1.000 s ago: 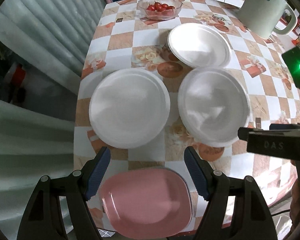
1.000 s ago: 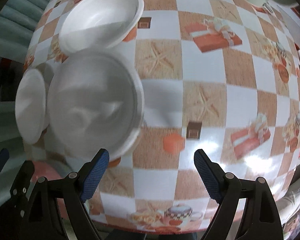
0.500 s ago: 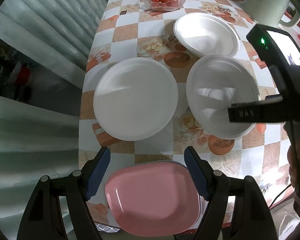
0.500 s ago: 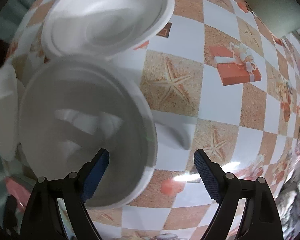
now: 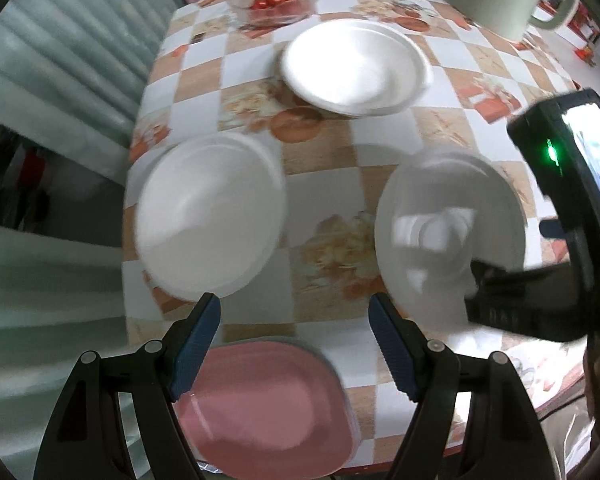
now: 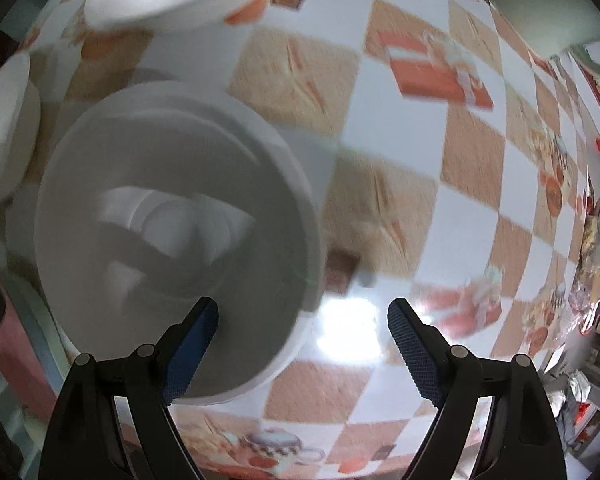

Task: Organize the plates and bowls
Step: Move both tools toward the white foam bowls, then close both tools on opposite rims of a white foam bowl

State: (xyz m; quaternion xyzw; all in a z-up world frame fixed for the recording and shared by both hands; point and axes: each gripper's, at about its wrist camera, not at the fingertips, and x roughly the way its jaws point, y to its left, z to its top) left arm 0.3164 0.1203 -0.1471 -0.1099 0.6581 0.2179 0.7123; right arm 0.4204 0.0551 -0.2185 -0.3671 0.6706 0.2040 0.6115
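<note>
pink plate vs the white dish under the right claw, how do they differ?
Colour: the pink plate is pink, the white dish white. Shape: the pink plate is squarish with rounded corners, the white dish round. Depth: the pink plate looks shallow, the white dish deeper, more like a bowl. Both sit empty on the checkered tablecloth.

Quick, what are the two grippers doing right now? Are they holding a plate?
Left gripper: open, holding nothing, above the pink plate.
Right gripper: open, holding nothing, straddling the white bowl's rim.
</note>
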